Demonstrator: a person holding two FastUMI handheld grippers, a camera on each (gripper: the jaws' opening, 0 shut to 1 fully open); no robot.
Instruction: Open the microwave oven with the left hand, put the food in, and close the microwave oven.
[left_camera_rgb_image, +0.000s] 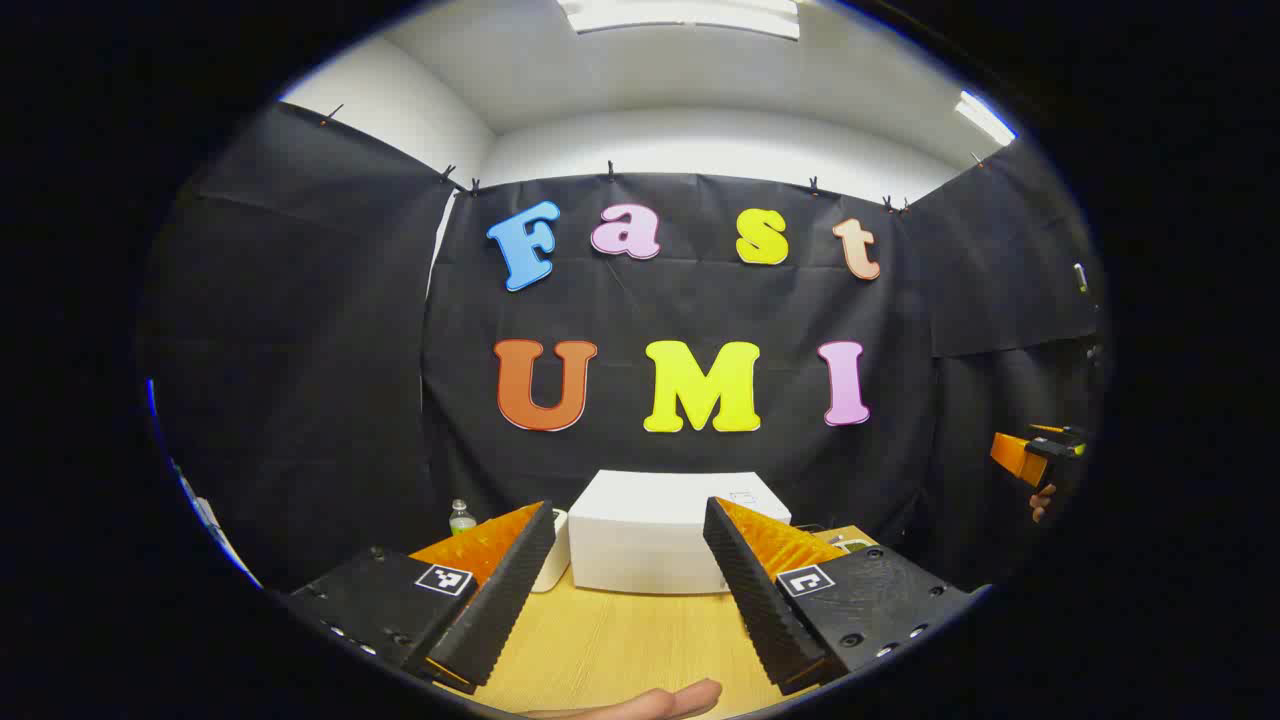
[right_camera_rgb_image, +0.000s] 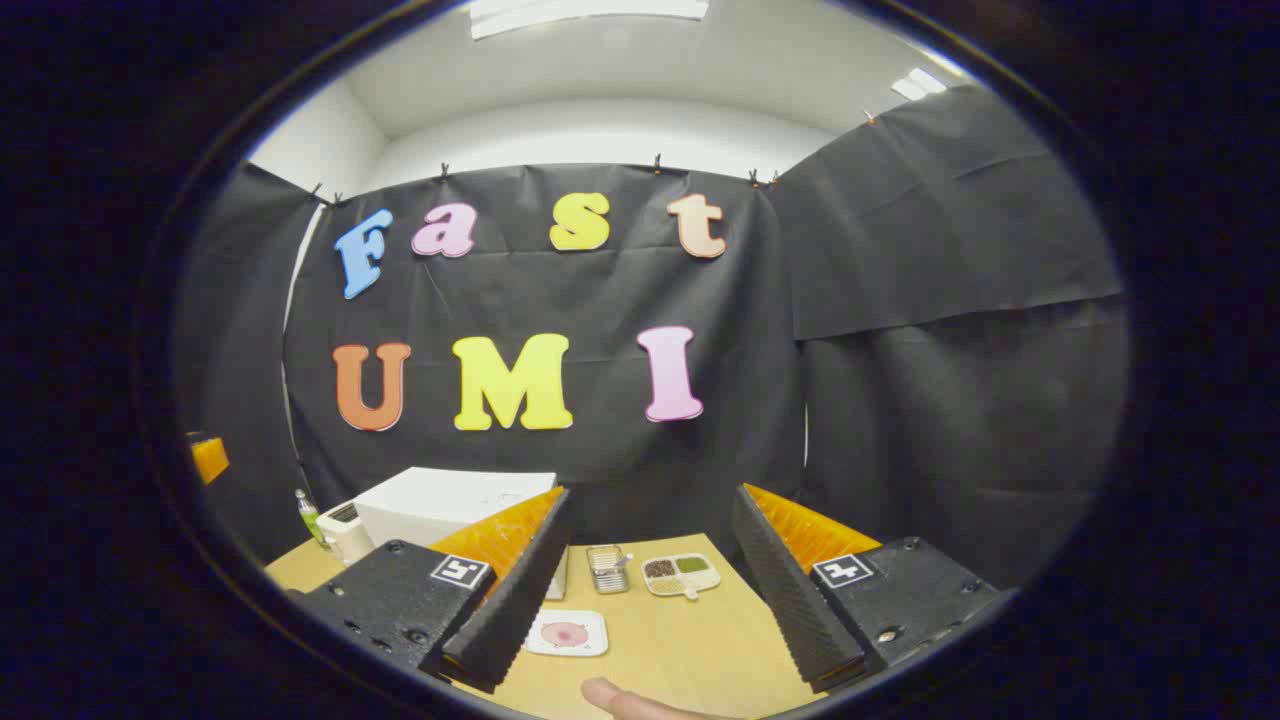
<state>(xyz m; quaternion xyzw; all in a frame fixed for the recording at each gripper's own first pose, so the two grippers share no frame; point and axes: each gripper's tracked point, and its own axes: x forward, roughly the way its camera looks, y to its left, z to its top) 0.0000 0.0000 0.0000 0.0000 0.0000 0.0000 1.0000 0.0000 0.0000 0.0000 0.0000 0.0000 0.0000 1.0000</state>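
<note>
Left gripper view, white boxy microwave (left_camera_rgb_image: 660, 535) prob. closed, both hand-held grippers (left_camera_rgb_image: 628, 590) (right_camera_rgb_image: 645, 590) spread apart.

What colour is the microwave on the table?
White; the microwave shows best in the left gripper view.

No legible text, brand or number on any object in either view. Square black-and-white coded markers sit on the finger blocks of the left gripper (left_camera_rgb_image: 628, 625) and right gripper (right_camera_rgb_image: 655, 620); pattern only, no characters. Faint marking on top of the white microwave oven (left_camera_rgb_image: 665, 530): too small to read.
</note>
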